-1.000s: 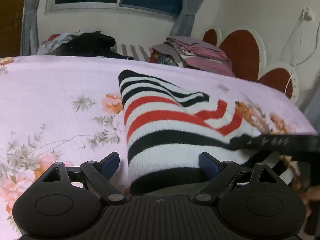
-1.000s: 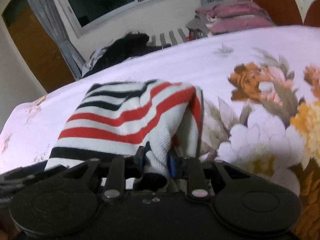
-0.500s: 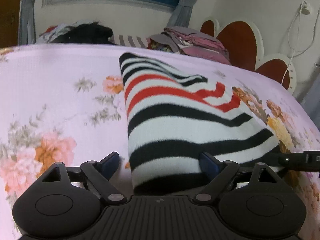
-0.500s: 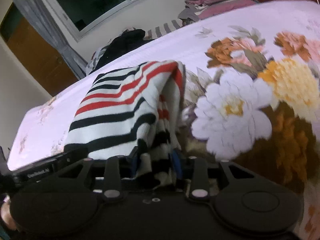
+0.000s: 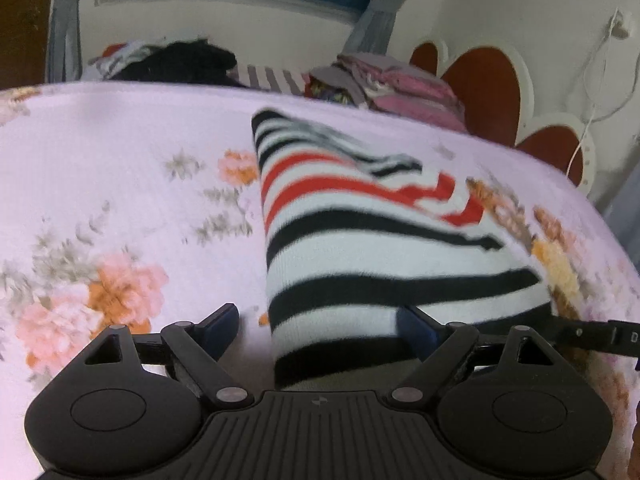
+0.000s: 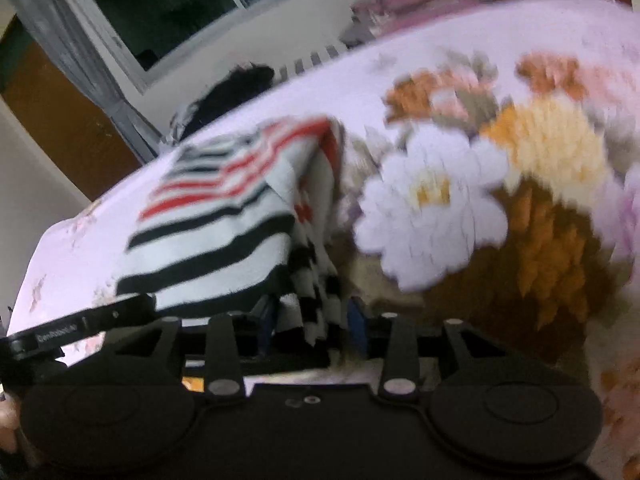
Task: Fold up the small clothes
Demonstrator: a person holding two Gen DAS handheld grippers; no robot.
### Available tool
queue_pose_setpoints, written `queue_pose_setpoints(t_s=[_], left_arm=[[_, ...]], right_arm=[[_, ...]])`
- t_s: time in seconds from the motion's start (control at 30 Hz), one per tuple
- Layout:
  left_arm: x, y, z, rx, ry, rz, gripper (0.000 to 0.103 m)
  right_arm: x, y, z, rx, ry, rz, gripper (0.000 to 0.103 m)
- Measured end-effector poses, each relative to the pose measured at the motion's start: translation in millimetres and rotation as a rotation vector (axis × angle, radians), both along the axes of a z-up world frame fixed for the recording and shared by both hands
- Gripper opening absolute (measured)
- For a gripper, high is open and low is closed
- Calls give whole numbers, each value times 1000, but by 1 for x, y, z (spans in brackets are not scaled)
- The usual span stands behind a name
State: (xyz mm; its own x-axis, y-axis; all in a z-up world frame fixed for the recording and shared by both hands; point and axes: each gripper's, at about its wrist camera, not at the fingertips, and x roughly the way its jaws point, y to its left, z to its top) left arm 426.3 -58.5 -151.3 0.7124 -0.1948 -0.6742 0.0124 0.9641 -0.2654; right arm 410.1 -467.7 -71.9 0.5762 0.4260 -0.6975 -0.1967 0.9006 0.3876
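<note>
A small knit garment with black, white and red stripes lies folded on the pink floral bedsheet. My left gripper is open, its blue-padded fingers wide apart around the garment's near hem. My right gripper is shut on the garment's near right edge, which hangs bunched between its fingers. The garment spreads out to the left in the right wrist view. The right gripper's side shows at the left view's right edge.
A pile of dark clothes and a stack of folded pink clothes lie at the bed's far edge under the window. The red and white headboard stands at the right, with a white cable on the wall.
The right gripper has pulled the garment's edge toward me and to the right, so the top layer lies flatter and longer. The left gripper stayed open at the near hem.
</note>
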Motion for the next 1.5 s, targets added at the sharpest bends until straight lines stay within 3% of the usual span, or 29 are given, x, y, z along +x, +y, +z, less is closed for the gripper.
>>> queue_pose_setpoints(t_s=[0.27, 0.5, 0.63, 0.8, 0.87, 0.97, 1.03, 1.23, 1.5], left_arm=[[27, 2, 27, -9, -62, 42, 86], [63, -3, 9, 16, -9, 56, 86], [67, 1, -7, -21, 17, 50, 86], [70, 5, -15, -50, 27, 38, 88], [71, 6, -13, -64, 39, 47, 88], [73, 8, -6, -78, 30, 65, 88], [77, 10, 1, -96, 16, 71, 88], [107, 11, 5, -70, 8, 97, 88], [137, 12, -9, -56, 35, 129, 88]], right_arm=[[30, 27, 33, -62, -112, 28, 28], [49, 64, 18, -128, -114, 87, 27], [53, 64, -2, -190, -81, 94, 13], [55, 67, -7, -246, -86, 114, 7], [56, 64, -5, -225, -74, 109, 7], [57, 59, 5, -148, -70, 100, 21], [60, 61, 16, -161, -114, 90, 26], [100, 70, 24, -169, -138, 57, 26], [143, 92, 5, -227, -118, 49, 26]])
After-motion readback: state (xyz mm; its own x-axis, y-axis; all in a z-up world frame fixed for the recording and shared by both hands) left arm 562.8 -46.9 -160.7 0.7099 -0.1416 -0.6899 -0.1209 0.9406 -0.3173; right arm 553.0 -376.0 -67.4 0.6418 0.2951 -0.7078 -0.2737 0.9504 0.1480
